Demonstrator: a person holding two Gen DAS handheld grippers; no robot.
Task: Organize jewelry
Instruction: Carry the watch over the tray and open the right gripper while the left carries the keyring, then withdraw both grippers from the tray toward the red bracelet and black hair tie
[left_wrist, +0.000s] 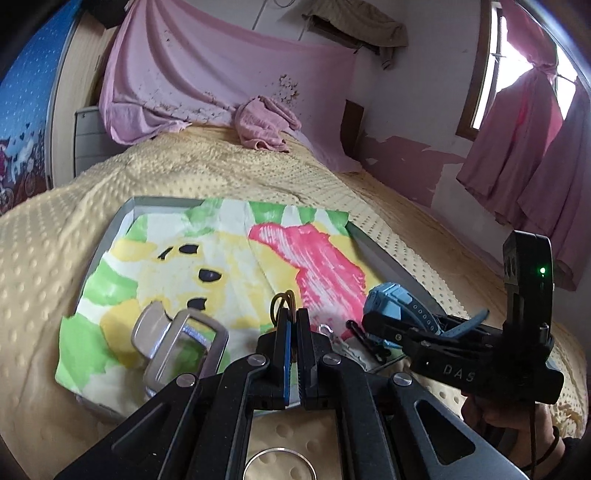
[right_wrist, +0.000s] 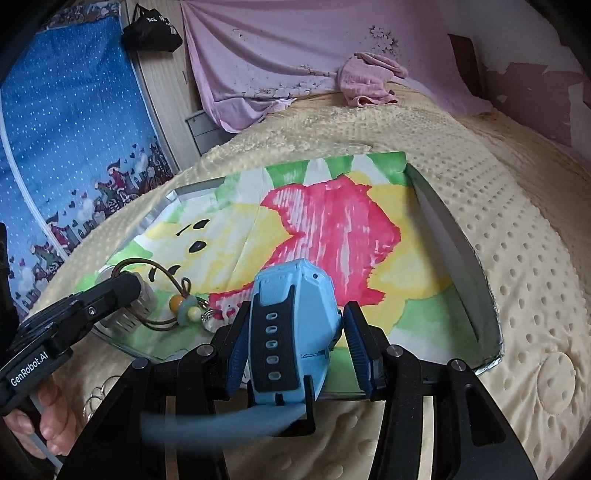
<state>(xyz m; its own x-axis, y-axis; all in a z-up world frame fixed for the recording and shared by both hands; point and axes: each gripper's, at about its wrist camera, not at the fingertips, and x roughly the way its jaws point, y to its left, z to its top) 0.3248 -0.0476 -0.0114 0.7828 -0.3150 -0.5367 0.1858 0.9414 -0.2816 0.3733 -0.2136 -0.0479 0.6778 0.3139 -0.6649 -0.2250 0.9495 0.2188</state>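
Observation:
A grey tray (left_wrist: 380, 254) lined with a painted cloth lies on the bed; it also shows in the right wrist view (right_wrist: 458, 254). My left gripper (left_wrist: 293, 321) is shut on a brown cord necklace (left_wrist: 282, 299) over the tray's near edge; its beads (right_wrist: 181, 306) rest on the cloth. My right gripper (right_wrist: 295, 325) holds a blue watch (right_wrist: 291, 325) between its fingers, with a gap at the right pad; the watch also shows in the left wrist view (left_wrist: 391, 299). A silver buckle (left_wrist: 184, 343) lies on the cloth at left.
A silver ring (left_wrist: 279, 463) lies on the yellow dotted blanket (left_wrist: 221, 170) near me. Small metal rings (right_wrist: 96, 397) lie by the tray's near left. A pink towel (left_wrist: 264, 122) sits at the bed's far end. Pink curtains (left_wrist: 524, 155) hang at right.

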